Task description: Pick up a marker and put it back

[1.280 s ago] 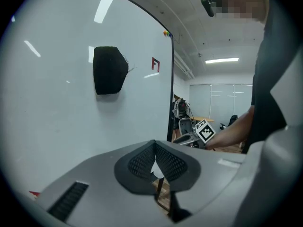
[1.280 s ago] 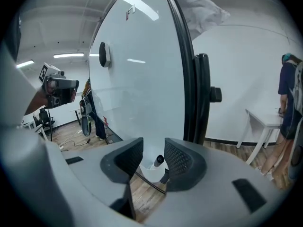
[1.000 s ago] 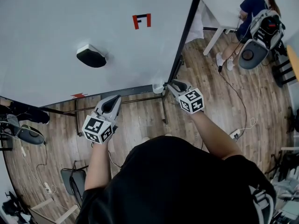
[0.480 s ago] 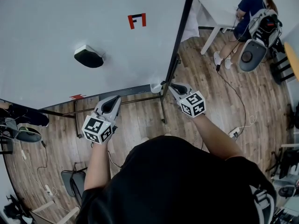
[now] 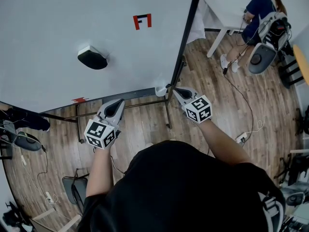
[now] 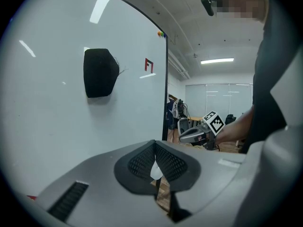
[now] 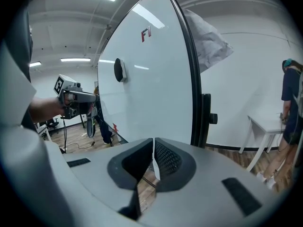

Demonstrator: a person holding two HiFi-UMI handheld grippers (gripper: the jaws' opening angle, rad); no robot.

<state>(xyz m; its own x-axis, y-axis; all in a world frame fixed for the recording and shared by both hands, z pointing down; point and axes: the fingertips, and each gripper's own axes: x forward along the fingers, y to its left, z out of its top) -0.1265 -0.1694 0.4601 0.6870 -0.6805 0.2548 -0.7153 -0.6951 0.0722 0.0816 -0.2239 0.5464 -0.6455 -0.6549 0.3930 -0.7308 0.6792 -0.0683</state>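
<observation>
Right gripper: jaws have just been closing and are now basically pinched together, with nothing visible between them.
Left gripper: off to its left, pinched together too, empty.
Marker: can't make one out in any view.
Dead ahead: the whiteboard and its black edge post, small white holder just off the tips.
Further left: black eraser stuck on the board.

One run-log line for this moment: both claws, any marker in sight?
left claw: shut, empty | right claw: just been closing, nothing between | marker: none visible | whiteboard: ahead
</observation>
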